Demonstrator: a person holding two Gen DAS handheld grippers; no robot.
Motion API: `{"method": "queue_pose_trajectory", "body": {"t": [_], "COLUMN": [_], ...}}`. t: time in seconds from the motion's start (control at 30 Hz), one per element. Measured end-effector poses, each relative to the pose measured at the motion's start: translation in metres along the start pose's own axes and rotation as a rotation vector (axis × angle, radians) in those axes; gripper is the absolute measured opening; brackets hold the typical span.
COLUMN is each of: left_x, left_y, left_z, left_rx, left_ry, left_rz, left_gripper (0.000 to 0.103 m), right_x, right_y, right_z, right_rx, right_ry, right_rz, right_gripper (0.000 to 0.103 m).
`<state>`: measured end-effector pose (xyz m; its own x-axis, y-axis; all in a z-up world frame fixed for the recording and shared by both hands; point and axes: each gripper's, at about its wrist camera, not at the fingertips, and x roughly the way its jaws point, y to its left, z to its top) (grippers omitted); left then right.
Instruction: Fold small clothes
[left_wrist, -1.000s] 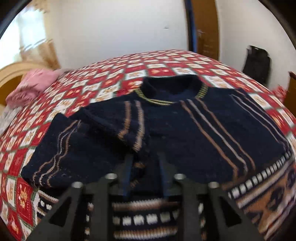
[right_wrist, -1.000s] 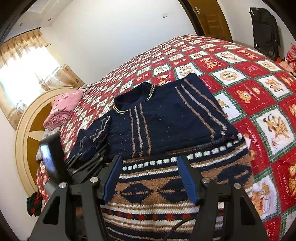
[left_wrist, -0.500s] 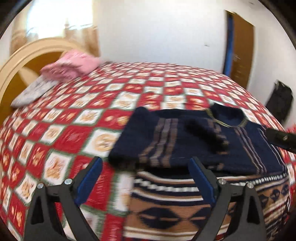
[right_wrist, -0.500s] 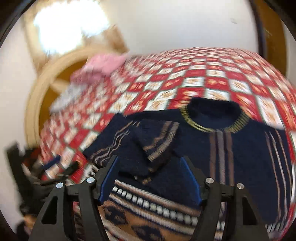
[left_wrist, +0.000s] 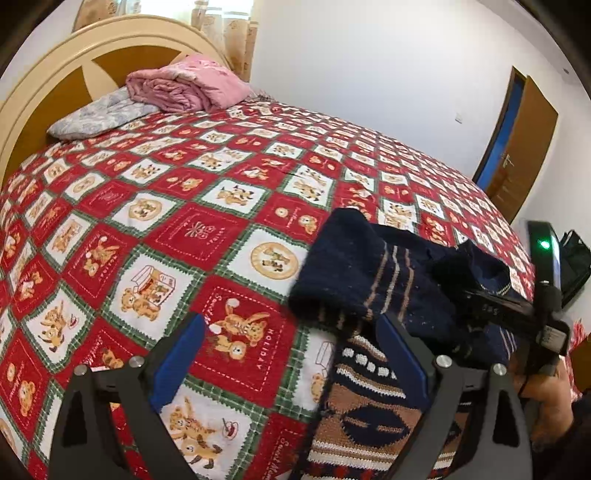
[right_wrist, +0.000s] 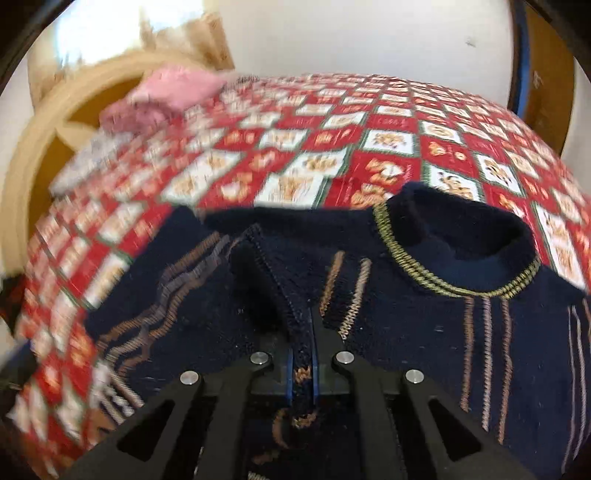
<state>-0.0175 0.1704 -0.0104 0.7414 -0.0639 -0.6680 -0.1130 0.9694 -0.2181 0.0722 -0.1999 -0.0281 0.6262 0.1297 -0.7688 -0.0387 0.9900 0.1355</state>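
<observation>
A small navy knit sweater (right_wrist: 424, 325) with tan stripes and a patterned brown hem lies on the red checked bedspread (right_wrist: 332, 155). Its collar (right_wrist: 458, 254) points to the far side. My right gripper (right_wrist: 303, 332) is shut on the sweater's left sleeve, which is folded over the chest. In the left wrist view the sweater (left_wrist: 362, 284) sits at right, with the right gripper's body (left_wrist: 517, 306) over it. My left gripper (left_wrist: 291, 358) is open and empty above the bedspread (left_wrist: 192, 229), just left of the sweater's hem (left_wrist: 369, 417).
A folded pink blanket (left_wrist: 184, 85) and a grey pillow (left_wrist: 96, 118) lie by the cream headboard (left_wrist: 55, 66). A brown door (left_wrist: 524, 147) and a dark bag (left_wrist: 576, 266) stand at right. The bedspread spreads wide to the left.
My left gripper let go of the sleeve, opened and swung left off the sweater. My right gripper moved onto the folded sleeve and shut on it.
</observation>
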Motion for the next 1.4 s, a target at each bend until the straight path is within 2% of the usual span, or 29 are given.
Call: {"method": "queue_pose_trajectory", "body": {"t": [0.17, 0.3, 0.37, 0.43, 0.57, 0.63, 0.7, 0.83, 0.87, 0.97, 1.03, 1.07, 1.13, 1.17, 1.2, 1.23, 1.3, 1.37, 1.4], "left_x": [0.001, -0.005, -0.007, -0.006, -0.001, 0.002, 0.001, -0.001, -0.001, 0.0, 0.001, 0.002, 0.004, 0.005, 0.006, 0.006, 0.006, 0.011, 0.014], "left_y": [0.001, -0.009, -0.013, -0.018, -0.036, -0.046, -0.057, -0.065, -0.065, -0.065, -0.066, -0.066, -0.067, -0.07, -0.072, -0.075, -0.083, -0.093, -0.097], "left_z": [0.001, 0.004, 0.004, 0.003, -0.002, -0.005, -0.006, -0.008, -0.008, -0.009, -0.009, -0.009, -0.008, -0.005, -0.004, -0.001, 0.003, 0.003, 0.001], "left_rx": [-0.039, -0.012, -0.001, 0.004, 0.035, 0.062, 0.095, 0.13, 0.134, 0.14, 0.137, 0.133, 0.131, 0.13, 0.129, 0.13, 0.138, 0.169, 0.185], "left_ry": [0.008, -0.014, -0.021, -0.016, 0.008, 0.02, 0.025, 0.025, 0.026, 0.027, 0.029, 0.031, 0.03, 0.03, 0.029, 0.022, 0.006, 0.018, 0.023], "left_rz": [-0.038, -0.034, -0.036, -0.053, -0.073, -0.077, -0.077, -0.077, -0.08, -0.07, -0.07, -0.072, -0.073, -0.074, -0.075, -0.077, -0.065, -0.051, -0.042], "left_gripper": [0.096, 0.096, 0.096, 0.096, 0.096, 0.096, 0.096, 0.096, 0.096, 0.096, 0.096, 0.096, 0.096, 0.096, 0.096, 0.096, 0.096, 0.096, 0.096], "right_x": [-0.063, -0.098, -0.099, -0.094, -0.078, -0.081, -0.086, -0.104, -0.11, -0.136, -0.156, -0.159, -0.155, -0.148, -0.142, -0.13, -0.1, -0.074, -0.068], "right_y": [-0.038, -0.083, -0.101, -0.125, -0.147, -0.149, -0.146, -0.161, -0.165, -0.174, -0.173, -0.171, -0.154, -0.147, -0.143, -0.134, -0.123, -0.123, -0.123], "right_z": [0.016, -0.006, -0.025, -0.058, -0.105, -0.118, -0.121, -0.128, -0.131, -0.135, -0.129, -0.125, -0.106, -0.099, -0.095, -0.09, -0.084, -0.084, -0.084], "right_rx": [0.147, 0.223, 0.257, 0.328, 0.411, 0.421, 0.409, 0.496, 0.51, 0.549, 0.526, 0.503, 0.39, 0.339, 0.305, 0.263, 0.222, 0.24, 0.244], "right_ry": [-0.152, -0.216, -0.204, -0.163, -0.095, -0.125, -0.111, -0.065, -0.064, -0.11, -0.177, -0.19, -0.183, -0.168, -0.155, -0.126, -0.044, 0.015, -0.015], "right_rz": [0.14, 0.112, 0.085, 0.069, 0.045, 0.075, 0.072, 0.135, 0.137, 0.117, 0.071, 0.043, -0.066, -0.093, -0.096, -0.09, -0.117, -0.17, -0.179], "right_gripper": [0.006, 0.006, 0.006, 0.006, 0.007, 0.008, 0.012, 0.019, 0.026, 0.046, 0.051, 0.051, 0.051, 0.045, 0.023, 0.014, 0.012, 0.012, 0.012]}}
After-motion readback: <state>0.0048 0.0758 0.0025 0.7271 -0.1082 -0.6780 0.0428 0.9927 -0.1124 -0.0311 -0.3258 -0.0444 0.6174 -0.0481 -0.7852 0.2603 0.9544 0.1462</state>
